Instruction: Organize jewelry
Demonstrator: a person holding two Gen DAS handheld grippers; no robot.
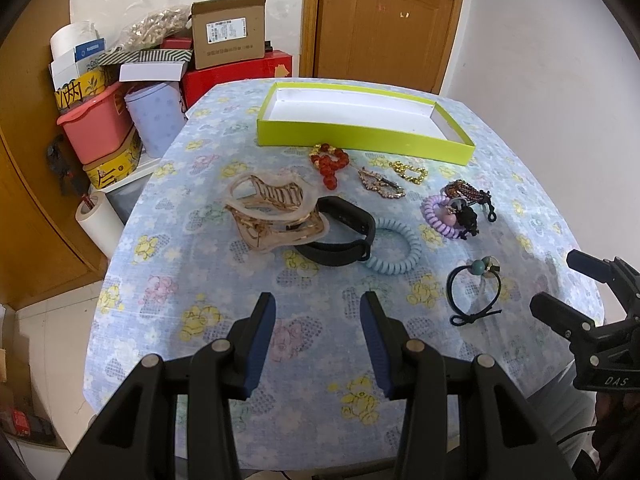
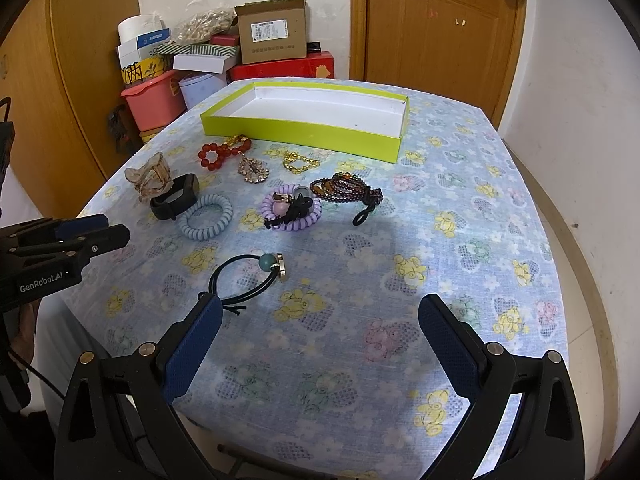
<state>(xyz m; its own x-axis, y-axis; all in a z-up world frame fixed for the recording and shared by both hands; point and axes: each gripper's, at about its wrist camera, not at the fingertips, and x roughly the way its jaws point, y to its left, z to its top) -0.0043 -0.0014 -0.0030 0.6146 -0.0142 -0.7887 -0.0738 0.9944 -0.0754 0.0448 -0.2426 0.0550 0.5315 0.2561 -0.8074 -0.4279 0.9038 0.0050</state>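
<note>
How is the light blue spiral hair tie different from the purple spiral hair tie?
The light blue spiral hair tie lies with its centre empty; the purple spiral hair tie has a pink bead and a black tie piled on it. The blue one touches the black wristband; the purple one lies near the dark beaded bracelets. Both are coiled rings, flat on the tablecloth.

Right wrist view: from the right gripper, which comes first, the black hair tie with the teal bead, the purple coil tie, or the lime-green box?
1. Black elastic hair tie with teal bead, just ahead of the right gripper, towards its left finger.
2. Purple spiral coil hair tie, mid-table.
3. Lime-green shallow cardboard box, at the far edge.
</note>
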